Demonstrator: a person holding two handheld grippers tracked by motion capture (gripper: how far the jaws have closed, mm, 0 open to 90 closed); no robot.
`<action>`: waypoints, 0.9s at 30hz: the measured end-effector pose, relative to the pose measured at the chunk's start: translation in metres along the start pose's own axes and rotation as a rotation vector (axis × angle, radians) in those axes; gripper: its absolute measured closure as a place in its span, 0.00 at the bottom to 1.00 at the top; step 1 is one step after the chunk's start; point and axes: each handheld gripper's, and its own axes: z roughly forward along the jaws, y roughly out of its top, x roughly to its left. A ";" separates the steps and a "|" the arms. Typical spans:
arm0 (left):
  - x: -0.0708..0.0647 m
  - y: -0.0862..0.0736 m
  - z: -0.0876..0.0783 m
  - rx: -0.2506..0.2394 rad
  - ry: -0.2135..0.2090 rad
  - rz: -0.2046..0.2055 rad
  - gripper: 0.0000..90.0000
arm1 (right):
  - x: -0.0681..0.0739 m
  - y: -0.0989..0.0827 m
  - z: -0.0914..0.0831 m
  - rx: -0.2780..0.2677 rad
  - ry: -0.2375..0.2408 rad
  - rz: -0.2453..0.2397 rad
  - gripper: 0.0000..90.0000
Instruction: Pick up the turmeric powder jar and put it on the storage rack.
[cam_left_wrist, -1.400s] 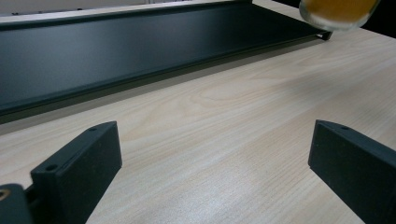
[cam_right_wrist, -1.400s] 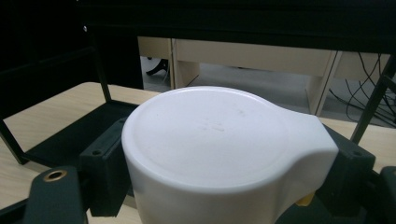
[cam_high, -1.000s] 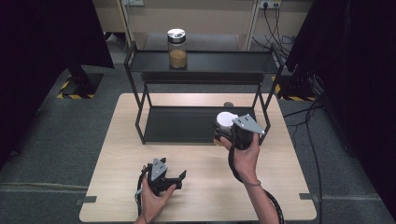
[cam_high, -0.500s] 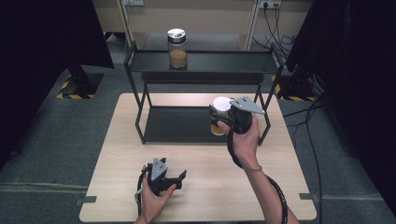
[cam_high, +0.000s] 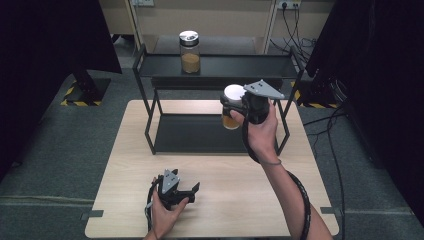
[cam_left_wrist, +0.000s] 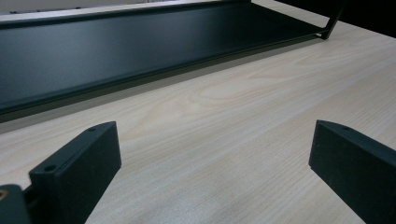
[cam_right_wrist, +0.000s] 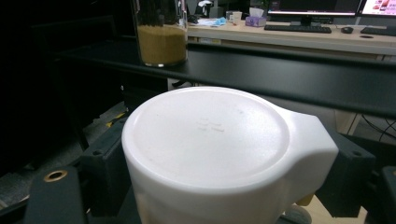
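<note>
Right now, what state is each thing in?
Right tool: shut on the white-lidded jar, held up in front of the rack.
White-lidded jar: lid on, off the table.
Left tool: open, low over the table.
Jar on top shelf: upright, lidded.

Office-type lab: black curtains (cam_high: 50, 40), hazard-taped stand bases (cam_high: 82, 95), trailing floor cables (cam_high: 345, 130), desk with monitors (cam_right_wrist: 322, 7) and keyboard (cam_right_wrist: 296, 29).
</note>
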 end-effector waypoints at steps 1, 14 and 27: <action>0.000 0.000 0.000 0.000 0.000 0.001 0.02 | 0.000 0.004 0.000 -0.002 0.003 0.000 0.22; 0.000 0.000 0.000 -0.002 -0.004 -0.001 0.02 | -0.004 0.051 0.007 -0.014 0.013 -0.003 0.22; 0.000 0.000 0.000 -0.002 -0.006 0.000 0.01 | -0.006 0.084 0.015 -0.028 0.011 0.003 0.22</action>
